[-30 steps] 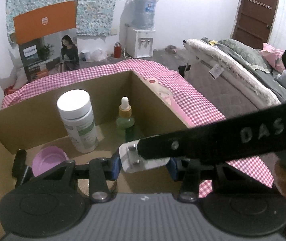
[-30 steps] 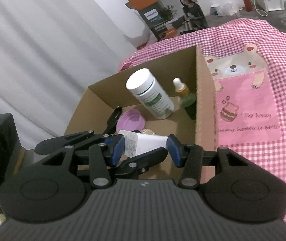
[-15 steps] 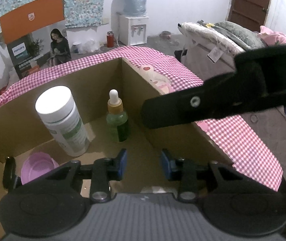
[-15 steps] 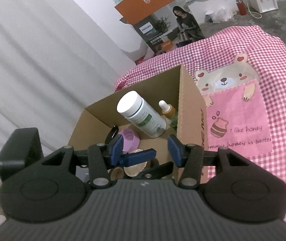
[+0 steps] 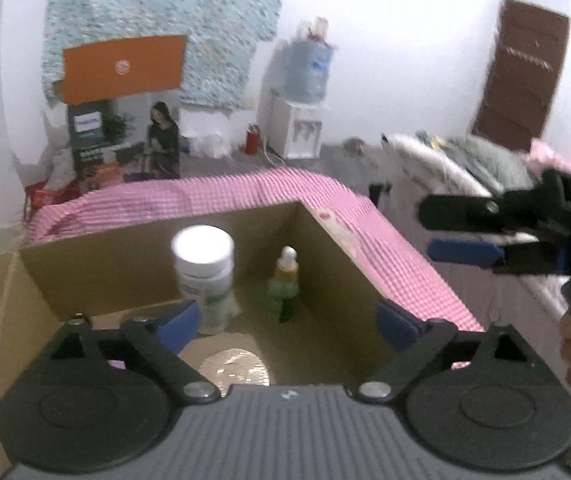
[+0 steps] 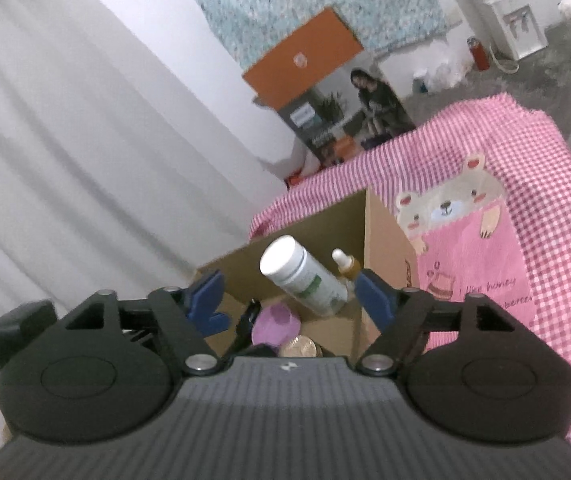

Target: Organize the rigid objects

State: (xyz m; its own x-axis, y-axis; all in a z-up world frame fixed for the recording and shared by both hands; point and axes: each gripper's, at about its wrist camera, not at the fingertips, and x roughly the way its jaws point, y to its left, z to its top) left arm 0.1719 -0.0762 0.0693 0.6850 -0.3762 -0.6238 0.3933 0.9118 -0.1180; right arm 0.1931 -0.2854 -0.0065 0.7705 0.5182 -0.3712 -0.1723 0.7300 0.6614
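An open cardboard box (image 5: 97, 276) (image 6: 385, 232) sits on a pink checked cloth (image 5: 325, 192). Inside stand a white-capped bottle (image 5: 203, 276) (image 6: 301, 276) and a green dropper bottle (image 5: 283, 292) (image 6: 345, 264). A gold round disc (image 5: 233, 368) (image 6: 299, 346) and a purple lid (image 6: 275, 324) lie on the box floor. My left gripper (image 5: 287, 322) hovers over the box's near side, jaws opening wide, nothing between them. My right gripper (image 6: 289, 296) (image 5: 429, 230) is off the box's right side, jaws opening and empty.
The cloth carries a bear print (image 6: 457, 216) beside the box. A white curtain (image 6: 65, 140) hangs on the left. Behind are an orange printed carton (image 5: 125, 120), a water dispenser (image 5: 297, 128) and a bed (image 5: 445, 164). A black item (image 6: 245, 320) lies in the box.
Both grippers' jaws have spread from narrow to wide. Both have lifted and drawn back from the box. The white piece seen at the left jaws a second ago is out of view.
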